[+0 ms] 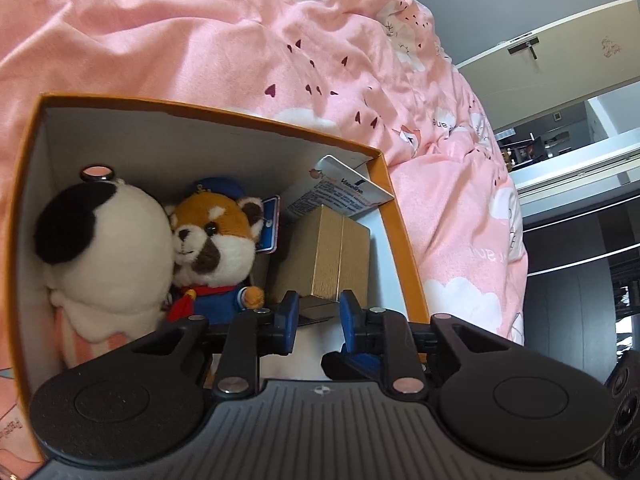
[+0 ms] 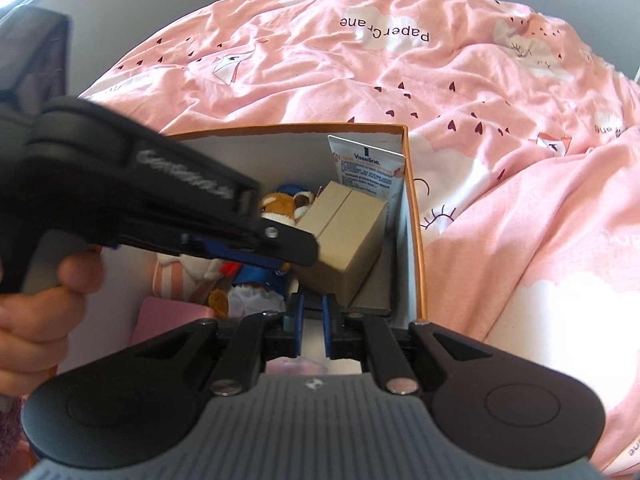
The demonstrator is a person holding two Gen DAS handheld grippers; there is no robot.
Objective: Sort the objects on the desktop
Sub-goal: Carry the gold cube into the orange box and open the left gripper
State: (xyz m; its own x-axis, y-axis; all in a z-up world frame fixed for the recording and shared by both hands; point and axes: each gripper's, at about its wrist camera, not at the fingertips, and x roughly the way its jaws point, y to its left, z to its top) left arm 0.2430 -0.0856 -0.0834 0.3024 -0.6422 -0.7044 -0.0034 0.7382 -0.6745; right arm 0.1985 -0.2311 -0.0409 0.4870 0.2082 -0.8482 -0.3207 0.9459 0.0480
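Note:
An orange box (image 1: 394, 216) with white inner walls lies on a pink bed cover. Inside are a black-and-white plush (image 1: 100, 248), a red panda plush (image 1: 218, 248) in blue clothes, a gold carton (image 1: 340, 256) and a white Vaseline tube (image 1: 344, 192). My left gripper (image 1: 318, 312) is open and empty over the box, just in front of the gold carton. My right gripper (image 2: 313, 320) hovers at the box's near edge with its jaws narrowly apart and nothing between them. The gold carton (image 2: 348, 224), the tube (image 2: 368, 168) and the panda (image 2: 280, 208) also show in the right wrist view, partly hidden by the left gripper's body (image 2: 160, 200).
The pink bed cover (image 2: 500, 140) surrounds the box. A pink flat item (image 2: 168, 320) lies in the box's near left part. A hand (image 2: 40, 308) holds the left gripper. A wall, doorway and dark furniture (image 1: 580, 200) are at the right.

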